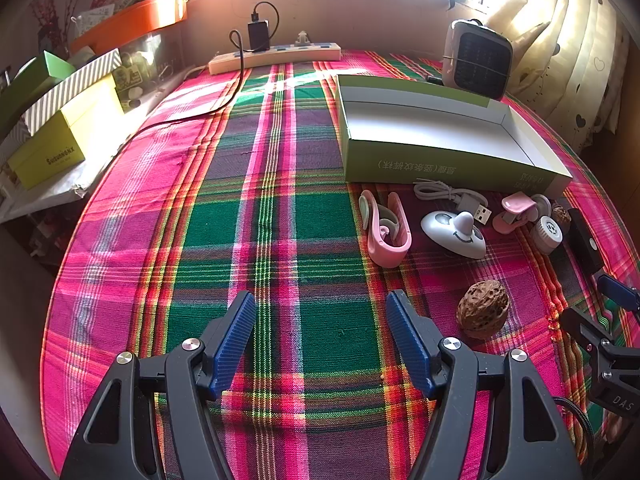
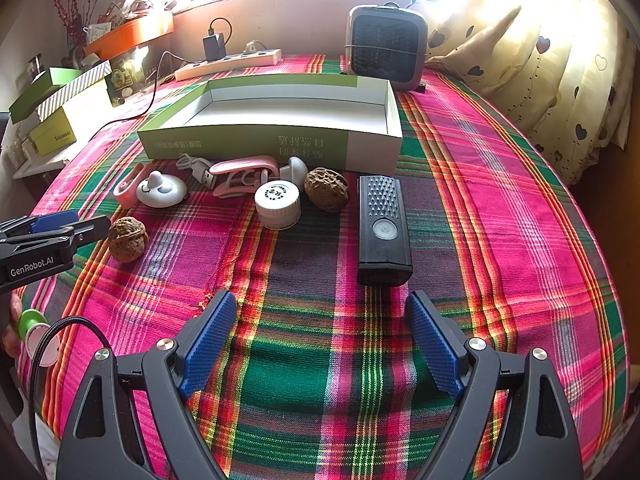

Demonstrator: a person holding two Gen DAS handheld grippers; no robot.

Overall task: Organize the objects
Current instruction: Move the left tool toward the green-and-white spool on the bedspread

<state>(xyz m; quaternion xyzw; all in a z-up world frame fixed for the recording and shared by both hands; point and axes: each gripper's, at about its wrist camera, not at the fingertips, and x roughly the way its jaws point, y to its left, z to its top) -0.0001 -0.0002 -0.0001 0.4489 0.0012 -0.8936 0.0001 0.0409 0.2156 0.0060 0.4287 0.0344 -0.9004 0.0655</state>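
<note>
A shallow green-and-white open box lies on the plaid cloth. In front of it sit small items: a pink clip, a white cable, a white dome-shaped gadget, another pink clip, a white cap, two walnuts, and a black flashlight. My left gripper is open over bare cloth, left of the near walnut. My right gripper is open just short of the flashlight.
A power strip with a black charger and a small heater stand at the back. Stacked boxes and an orange tray crowd the left. Curtains hang on the right.
</note>
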